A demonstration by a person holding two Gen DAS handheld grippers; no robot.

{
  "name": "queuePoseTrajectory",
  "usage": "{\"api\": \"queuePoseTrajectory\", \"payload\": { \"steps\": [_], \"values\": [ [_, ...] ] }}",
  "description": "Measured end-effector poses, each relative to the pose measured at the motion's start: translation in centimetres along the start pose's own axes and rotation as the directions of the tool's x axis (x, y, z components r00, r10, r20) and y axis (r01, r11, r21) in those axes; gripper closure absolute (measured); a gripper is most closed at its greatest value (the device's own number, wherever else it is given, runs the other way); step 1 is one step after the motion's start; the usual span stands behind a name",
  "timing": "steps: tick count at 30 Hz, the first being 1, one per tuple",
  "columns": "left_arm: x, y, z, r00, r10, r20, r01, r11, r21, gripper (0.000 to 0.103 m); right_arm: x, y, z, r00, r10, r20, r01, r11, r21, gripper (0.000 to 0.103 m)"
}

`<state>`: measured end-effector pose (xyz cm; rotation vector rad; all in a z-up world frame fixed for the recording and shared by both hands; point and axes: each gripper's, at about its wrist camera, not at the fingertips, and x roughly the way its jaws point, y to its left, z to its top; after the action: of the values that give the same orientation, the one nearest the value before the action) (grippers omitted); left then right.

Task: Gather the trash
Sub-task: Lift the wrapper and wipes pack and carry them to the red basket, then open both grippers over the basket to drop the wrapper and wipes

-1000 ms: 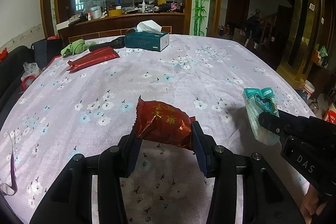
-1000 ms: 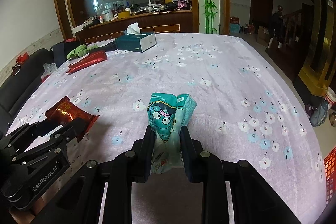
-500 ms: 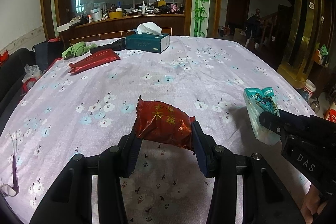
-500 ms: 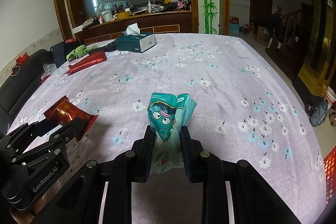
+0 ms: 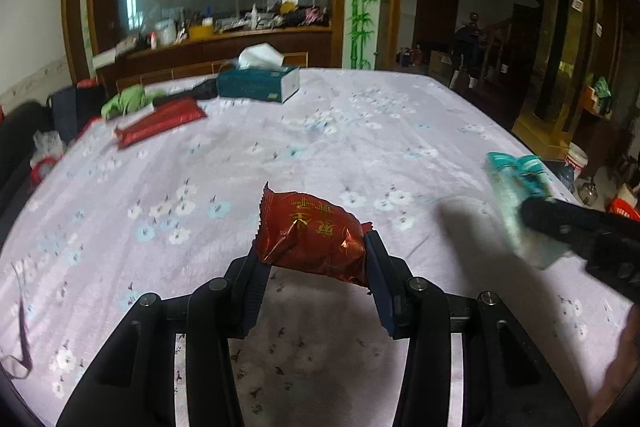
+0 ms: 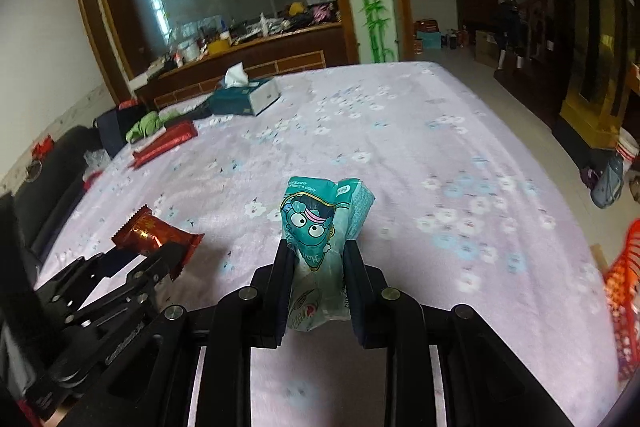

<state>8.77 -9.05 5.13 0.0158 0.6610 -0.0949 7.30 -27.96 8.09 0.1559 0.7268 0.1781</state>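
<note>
A puffy red snack wrapper [image 5: 310,239] with gold print is pinched crosswise in my left gripper [image 5: 312,259], held above the floral tablecloth [image 5: 320,147]. The same red wrapper [image 6: 154,233] and the left gripper [image 6: 150,259] show at the lower left of the right wrist view. My right gripper [image 6: 316,259] is shut on a teal cartoon-printed wrapper [image 6: 320,227], held upright. That teal wrapper [image 5: 520,203] appears blurred at the right of the left wrist view.
At the far side of the table lie a teal tissue box [image 5: 260,83], a long red packet [image 5: 160,121] and a green cloth [image 5: 128,99]. A red basket [image 6: 624,291] stands off the table's right edge. A dark sofa [image 6: 52,183] runs along the left.
Both views have swung to the right and blurred. The red basket has come into the right wrist view at the right edge. Both wrappers stay held.
</note>
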Motion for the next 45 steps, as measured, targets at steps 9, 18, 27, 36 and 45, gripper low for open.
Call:
{"api": "queuePoseTrajectory", "payload": {
  "steps": [9, 18, 27, 36, 45],
  "values": [
    [-4.4, -7.2, 1.6, 0.986, -0.168, -0.006, 0.168, 0.981, 0.100, 0.059, -10.2, -10.1, -1.4, 0.994, -0.059, 0.091, 0.043, 0.985, 0.168, 0.077],
    [-6.9, -21.1, 3.2, 0.892, -0.440, -0.106, 0.452, 0.868, 0.204, 0.058, -18.0, -23.6, -4.5, 0.978, -0.171, 0.121, 0.105, 0.900, 0.423, 0.076],
    [-4.4, -34.5, 3.2, 0.786, -0.568, -0.246, 0.618, 0.741, 0.262, 0.058, -21.3, -32.3, -5.9, 0.965, -0.223, 0.138, 0.111, 0.824, 0.555, 0.074],
    [0.0, -39.5, 1.7, 0.760, -0.553, -0.342, 0.637, 0.738, 0.224, 0.045, -19.5, -36.2, -6.1, 0.963, -0.258, 0.071, 0.170, 0.793, 0.585, 0.055],
    [-4.9, -32.9, 1.6, 0.838, -0.516, -0.177, 0.545, 0.783, 0.300, 0.025, -22.6, -30.8, -7.6, 0.924, -0.367, 0.108, 0.272, 0.829, 0.488, 0.031]
  ]
}}
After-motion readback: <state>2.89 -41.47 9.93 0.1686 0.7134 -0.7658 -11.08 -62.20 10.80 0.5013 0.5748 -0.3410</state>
